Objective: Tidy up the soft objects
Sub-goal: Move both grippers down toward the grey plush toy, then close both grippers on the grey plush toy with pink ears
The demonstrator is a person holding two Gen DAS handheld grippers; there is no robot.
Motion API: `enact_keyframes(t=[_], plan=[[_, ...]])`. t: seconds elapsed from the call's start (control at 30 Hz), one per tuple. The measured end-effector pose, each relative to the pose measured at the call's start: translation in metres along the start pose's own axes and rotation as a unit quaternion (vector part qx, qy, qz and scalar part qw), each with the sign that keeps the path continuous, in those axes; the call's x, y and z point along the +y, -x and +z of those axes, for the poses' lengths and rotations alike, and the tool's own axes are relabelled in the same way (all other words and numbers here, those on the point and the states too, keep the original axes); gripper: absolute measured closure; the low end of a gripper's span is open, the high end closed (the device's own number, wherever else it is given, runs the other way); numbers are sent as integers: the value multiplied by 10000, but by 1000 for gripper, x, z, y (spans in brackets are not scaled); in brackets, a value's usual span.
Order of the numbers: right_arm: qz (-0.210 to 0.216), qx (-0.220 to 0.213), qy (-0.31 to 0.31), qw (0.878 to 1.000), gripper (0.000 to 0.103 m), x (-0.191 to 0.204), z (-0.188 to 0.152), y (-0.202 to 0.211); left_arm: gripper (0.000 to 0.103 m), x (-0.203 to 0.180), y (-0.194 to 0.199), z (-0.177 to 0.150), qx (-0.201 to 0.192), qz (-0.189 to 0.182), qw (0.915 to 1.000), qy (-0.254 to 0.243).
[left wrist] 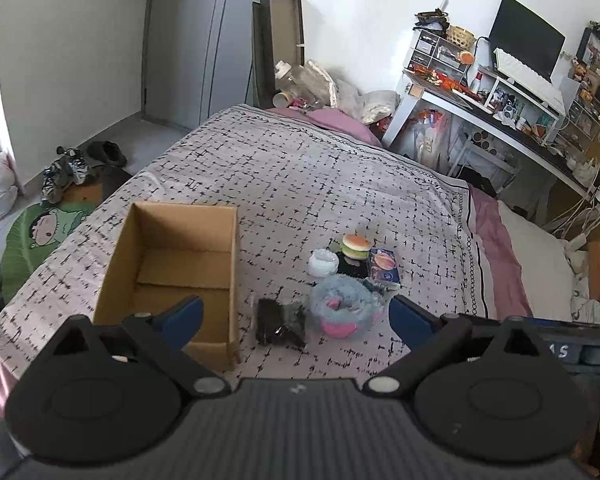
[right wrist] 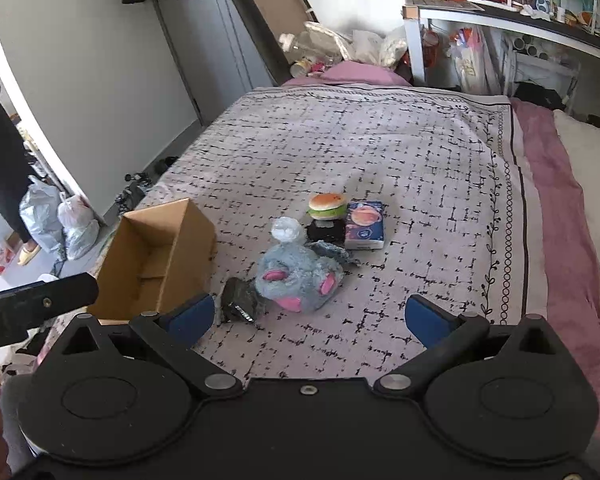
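An open cardboard box (left wrist: 172, 276) (right wrist: 156, 260) lies empty on the patterned bedspread (left wrist: 300, 168) (right wrist: 380, 152). To its right is a small pile: a grey-blue plush with pink ears (left wrist: 342, 306) (right wrist: 298, 276), a dark bagged item (left wrist: 278, 322) (right wrist: 240, 304), a burger toy (left wrist: 356, 245) (right wrist: 327, 205), a tissue pack (left wrist: 384, 268) (right wrist: 365, 224), a white crinkled bag (left wrist: 323, 262) (right wrist: 286, 230) and a black item (left wrist: 352, 268) (right wrist: 326, 233). My left gripper (left wrist: 296, 316) hovers open before the plush and box. My right gripper (right wrist: 310, 320) is open too, just short of the plush.
Beyond the bed stand a cluttered desk with a monitor (left wrist: 526, 44), a grey door (left wrist: 204, 48) and a leaning board (left wrist: 278, 40). Shoes (left wrist: 66, 172), plastic bags (right wrist: 60, 220) and a green rug (left wrist: 40, 236) lie on the floor at left. A pillow (right wrist: 588, 168) lies at right.
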State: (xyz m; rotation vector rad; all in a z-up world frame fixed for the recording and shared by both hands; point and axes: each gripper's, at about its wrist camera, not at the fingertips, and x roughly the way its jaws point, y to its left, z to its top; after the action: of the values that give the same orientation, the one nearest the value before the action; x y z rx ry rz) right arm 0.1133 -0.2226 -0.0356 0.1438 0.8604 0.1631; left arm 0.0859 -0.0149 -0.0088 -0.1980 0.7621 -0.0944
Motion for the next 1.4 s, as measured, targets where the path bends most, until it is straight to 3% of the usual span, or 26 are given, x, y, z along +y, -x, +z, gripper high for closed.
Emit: enact_keyframes(t=[0.37, 0.97, 1.4], plan=[[-121, 293, -154, 9994, 5, -10, 18, -42, 20, -5, -51, 17, 353, -201, 9991, 75], [299, 862, -981, 9910, 25, -39, 25, -112, 50, -7, -139, 31, 1066, -496, 9930, 97], [556, 1366, -1208, 9817, 37, -45, 23, -160, 58, -6, -202, 22, 1622, -681, 9841, 231]])
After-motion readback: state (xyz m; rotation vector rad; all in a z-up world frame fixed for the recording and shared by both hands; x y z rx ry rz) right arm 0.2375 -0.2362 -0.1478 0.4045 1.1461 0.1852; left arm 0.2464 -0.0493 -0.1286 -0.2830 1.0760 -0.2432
